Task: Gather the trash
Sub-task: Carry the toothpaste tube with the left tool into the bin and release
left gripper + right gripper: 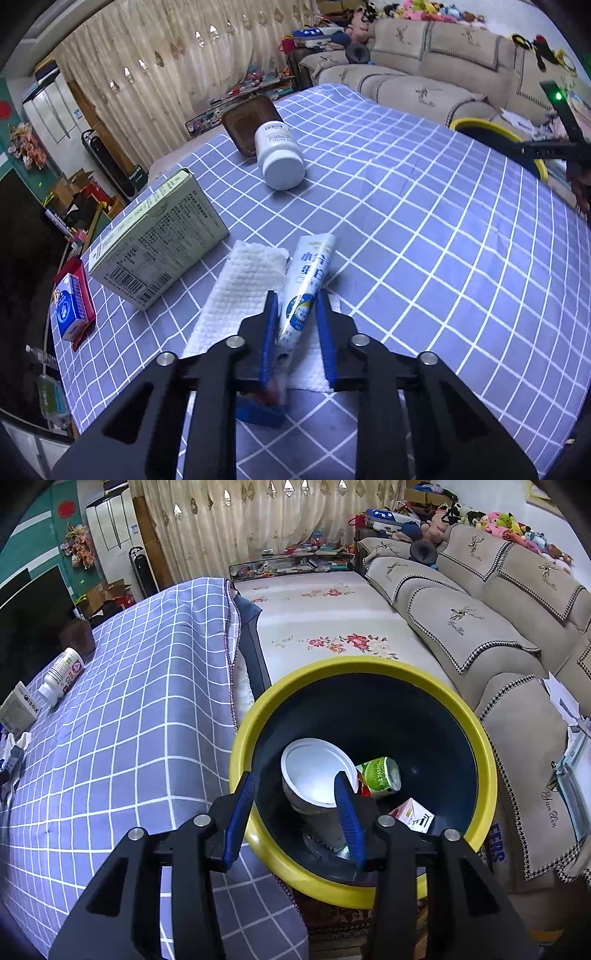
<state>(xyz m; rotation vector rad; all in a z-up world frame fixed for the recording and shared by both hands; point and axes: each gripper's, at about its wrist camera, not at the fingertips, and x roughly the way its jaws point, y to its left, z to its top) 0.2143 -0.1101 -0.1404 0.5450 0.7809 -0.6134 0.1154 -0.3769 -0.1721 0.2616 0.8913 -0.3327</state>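
My left hand-held gripper (297,314) straddles the white tube (304,288) on the table (424,229), fingers not visibly clamped; its long axis points away. My right hand-held gripper (295,805) hangs open over the yellow-rimmed bin (369,664).

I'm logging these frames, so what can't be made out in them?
- Left wrist view: tube base, hidden behind the left gripper.
- Left wrist view: bin, mostly cut off by the right gripper's arm.
- Right wrist view: cup base, hidden behind the right gripper.
- Right wrist view: bottle label, too small.
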